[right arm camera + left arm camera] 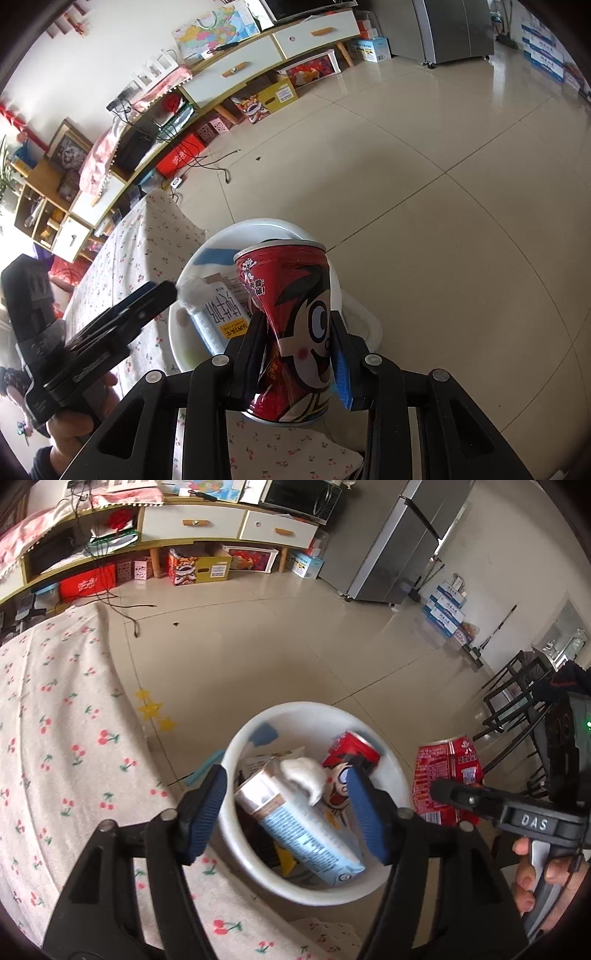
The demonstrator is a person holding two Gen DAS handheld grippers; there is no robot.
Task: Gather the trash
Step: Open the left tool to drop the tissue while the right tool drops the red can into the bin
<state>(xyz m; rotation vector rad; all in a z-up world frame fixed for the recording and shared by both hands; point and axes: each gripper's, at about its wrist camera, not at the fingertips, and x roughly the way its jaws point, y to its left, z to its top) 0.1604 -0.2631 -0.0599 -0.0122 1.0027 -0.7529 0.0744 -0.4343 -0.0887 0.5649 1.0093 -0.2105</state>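
Gripped between the fingers of the right gripper [297,354] is a crushed red can [295,332] printed with a cartoon face; the blue pads press into its dented waist from both sides, and the can stands roughly upright, its open top toward the room. From the right wrist view the can hangs in front of and above a white bin [258,229], which sits just beside a table covered in a cherry-print cloth [122,258]. From the left wrist view the same can [447,771] shows to the right of the bin [391,771], outside its rim, with the right gripper [443,790] clamped on it and a hand [535,871] around the handle.

Left gripper [288,812] hovers over the bin with its fingers spread wide and nothing between the blue pads [365,816]. In the right wrist view it [162,291] reaches in from the left, its tips close to the bin's rim.

Inside the bin lie a light blue milk carton [306,834], tilted with its torn top up, a white wad of tissue [303,775] resting on that top, and another red can [351,751] against the far wall. More wrappers lie beneath these, too jumbled to tell apart.

Beyond, a tiled floor [258,646] stretches to a low cabinet with white drawers [195,522] and a grey refrigerator [399,546]
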